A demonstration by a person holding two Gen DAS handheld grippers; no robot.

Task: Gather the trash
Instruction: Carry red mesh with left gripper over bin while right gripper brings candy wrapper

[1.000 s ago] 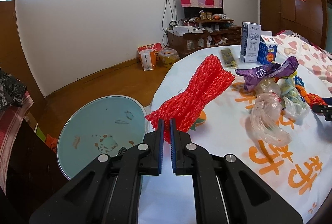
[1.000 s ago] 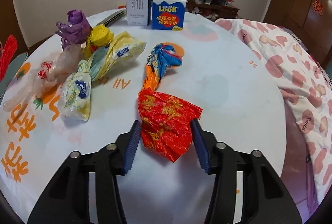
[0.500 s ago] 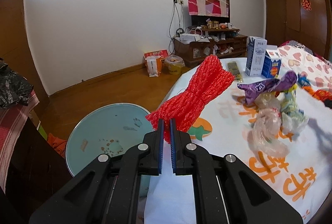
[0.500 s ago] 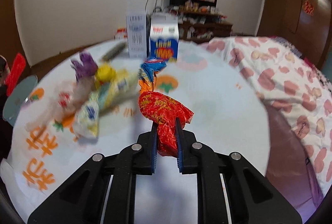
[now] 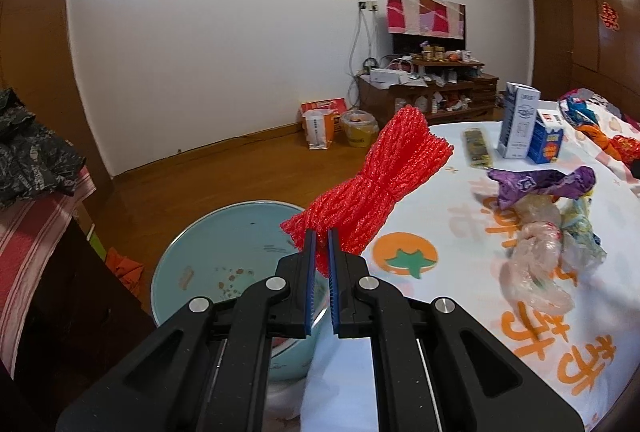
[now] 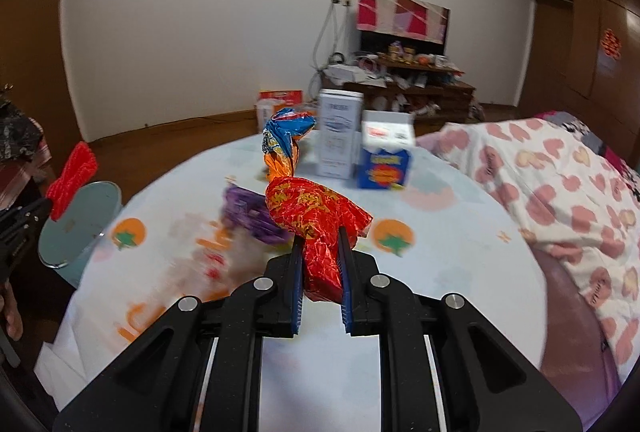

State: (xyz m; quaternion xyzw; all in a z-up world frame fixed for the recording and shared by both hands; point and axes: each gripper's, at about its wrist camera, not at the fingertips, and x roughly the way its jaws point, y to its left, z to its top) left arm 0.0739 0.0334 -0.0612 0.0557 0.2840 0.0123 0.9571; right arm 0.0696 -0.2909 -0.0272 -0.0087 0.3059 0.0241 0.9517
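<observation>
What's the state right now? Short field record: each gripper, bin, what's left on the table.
left gripper: shut on red mesh netting, held up beside the table edge
right gripper: shut on red foil wrapper, lifted off the table
bin: light blue, open, on the floor under the netting
left on table: purple wrapper, clear bags, two cartons

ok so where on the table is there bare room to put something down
Bare cloth lies on the table between the cartons and the heart-print bedding, and just ahead of the right gripper. It is crowded around the purple wrapper and clear bags.
</observation>
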